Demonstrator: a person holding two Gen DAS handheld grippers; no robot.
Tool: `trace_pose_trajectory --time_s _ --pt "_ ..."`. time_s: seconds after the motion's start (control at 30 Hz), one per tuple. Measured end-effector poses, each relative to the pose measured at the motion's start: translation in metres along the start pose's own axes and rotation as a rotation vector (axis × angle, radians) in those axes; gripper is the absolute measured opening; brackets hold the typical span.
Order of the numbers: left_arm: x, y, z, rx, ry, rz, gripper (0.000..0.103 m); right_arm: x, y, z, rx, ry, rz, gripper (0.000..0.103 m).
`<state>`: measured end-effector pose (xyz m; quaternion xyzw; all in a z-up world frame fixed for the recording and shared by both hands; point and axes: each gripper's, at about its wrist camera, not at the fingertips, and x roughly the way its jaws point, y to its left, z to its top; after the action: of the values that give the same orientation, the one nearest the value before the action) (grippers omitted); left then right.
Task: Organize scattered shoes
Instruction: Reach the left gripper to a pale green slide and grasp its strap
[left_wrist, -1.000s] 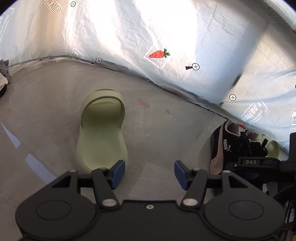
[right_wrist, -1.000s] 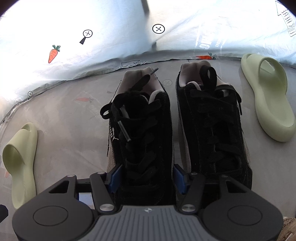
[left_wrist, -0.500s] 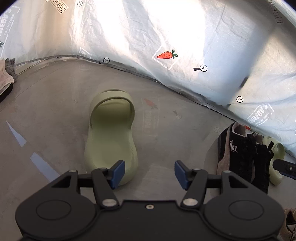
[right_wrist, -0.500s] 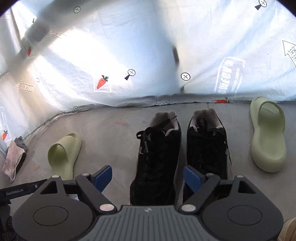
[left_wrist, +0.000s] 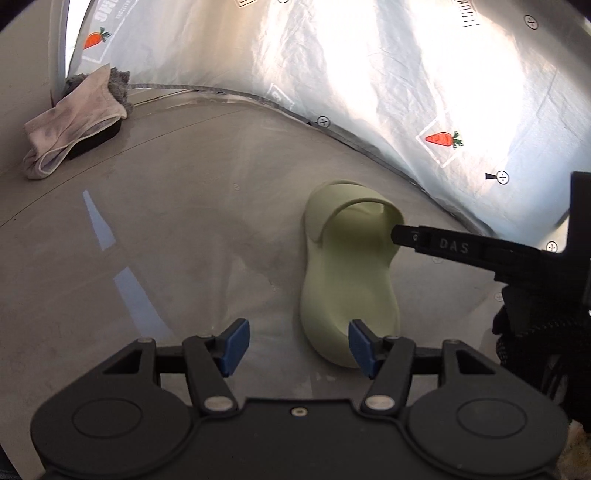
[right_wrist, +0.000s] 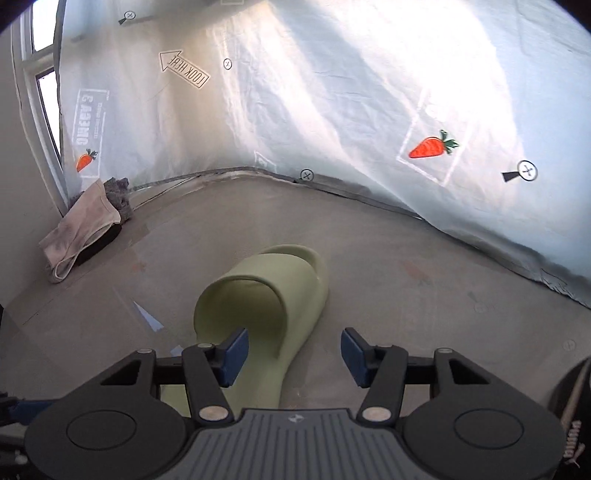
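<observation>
Now right claw (right_wrist: 291, 350) angled down, closing, over green slide (right_wrist: 266, 291).

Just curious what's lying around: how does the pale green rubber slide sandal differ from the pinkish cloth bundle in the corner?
The pale green rubber slide sandal is smooth and moulded, its arched strap standing up; the pinkish cloth bundle is limp, crumpled and stained. The sandal lies out in the open; the bundle sits tucked in the corner. Both rest on the grey floor.
</observation>
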<state>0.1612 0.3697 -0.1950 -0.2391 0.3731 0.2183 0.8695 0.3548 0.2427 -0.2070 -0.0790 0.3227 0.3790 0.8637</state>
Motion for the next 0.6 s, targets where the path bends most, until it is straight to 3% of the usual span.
trace_pose_trajectory --time_s 0.17,0.2,0.23,0.47,0.53,0.6 --pt "0.010 0.017 0.010 -0.045 0.005 0.035 0.060 0.048 0.019 0.010 -0.015 0.026 -0.125 0.053" --pt "0.012 0.016 0.012 -0.037 -0.003 0.030 0.060 0.049 0.016 0.007 -0.001 0.026 -0.135 0.039" --pt "0.013 0.013 0.014 -0.025 -0.012 0.024 0.060 0.050 0.012 0.005 0.013 0.026 -0.145 0.009" --pt "0.040 -0.023 0.026 0.085 -0.028 -0.025 0.061 0.034 -0.003 -0.012 -0.016 0.031 -0.094 0.015" --pt "0.059 -0.037 0.029 0.139 -0.023 -0.017 0.061 0.023 -0.009 -0.018 0.013 0.050 -0.075 0.048" --pt "0.085 -0.054 0.034 0.210 -0.013 0.005 0.061 0.011 -0.016 -0.024 0.040 0.051 -0.065 0.060"
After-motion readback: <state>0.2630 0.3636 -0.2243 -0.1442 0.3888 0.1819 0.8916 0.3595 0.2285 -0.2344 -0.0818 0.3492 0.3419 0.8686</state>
